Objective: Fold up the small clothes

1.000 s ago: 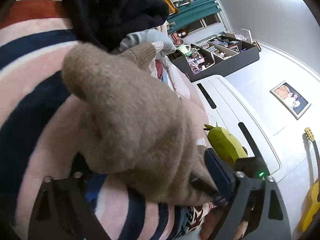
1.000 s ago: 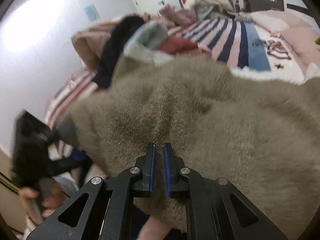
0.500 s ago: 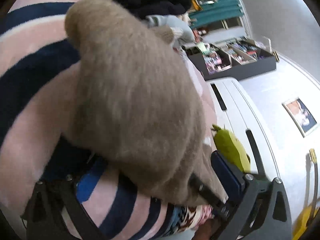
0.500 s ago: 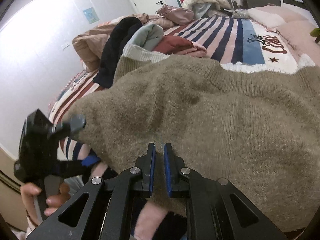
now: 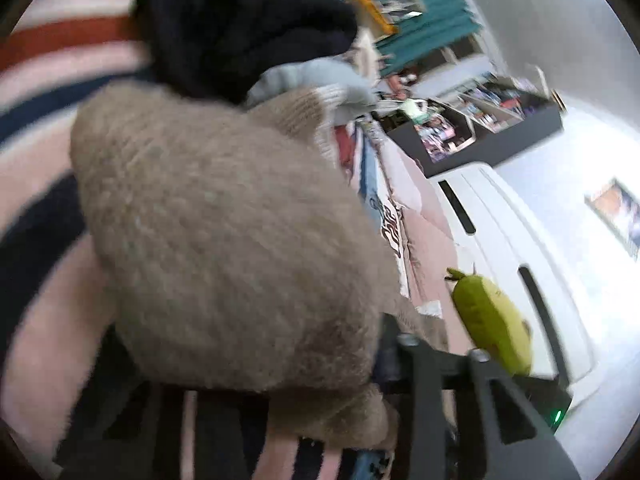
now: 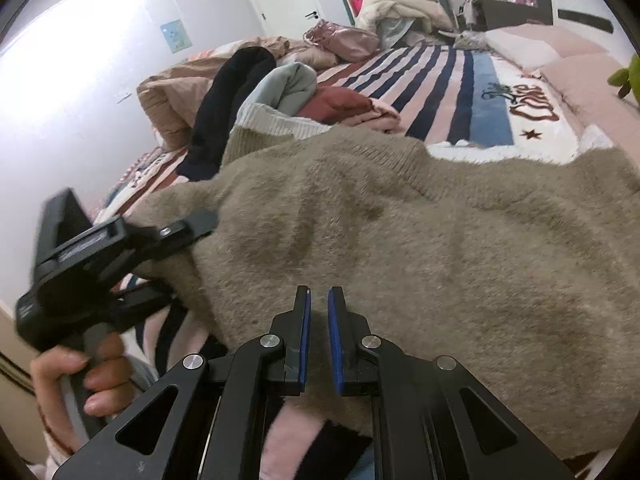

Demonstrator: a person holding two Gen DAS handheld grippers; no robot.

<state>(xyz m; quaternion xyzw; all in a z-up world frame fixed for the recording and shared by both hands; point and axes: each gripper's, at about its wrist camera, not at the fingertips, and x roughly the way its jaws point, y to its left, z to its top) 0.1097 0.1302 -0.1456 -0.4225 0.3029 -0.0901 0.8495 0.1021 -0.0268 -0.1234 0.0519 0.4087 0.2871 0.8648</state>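
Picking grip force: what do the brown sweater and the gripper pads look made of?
Sweater: soft fuzzy knit, probably wool or acrylic; matte nap, ribbed collar edge. Pads on the right gripper: smooth blue facing, likely rubber or foam, on matte black fingers, probably plastic.

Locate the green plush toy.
In the left wrist view the green plush toy sits low on the right, on the pink bedding beside the white headboard, just right of the brown sweater.

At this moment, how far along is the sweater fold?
Done: the tan sweater lies spread on the striped bed. In hand: the left gripper grips its edge; the right gripper is nearly closed over its hem. Left: no finished fold, and the clothes pile waits.
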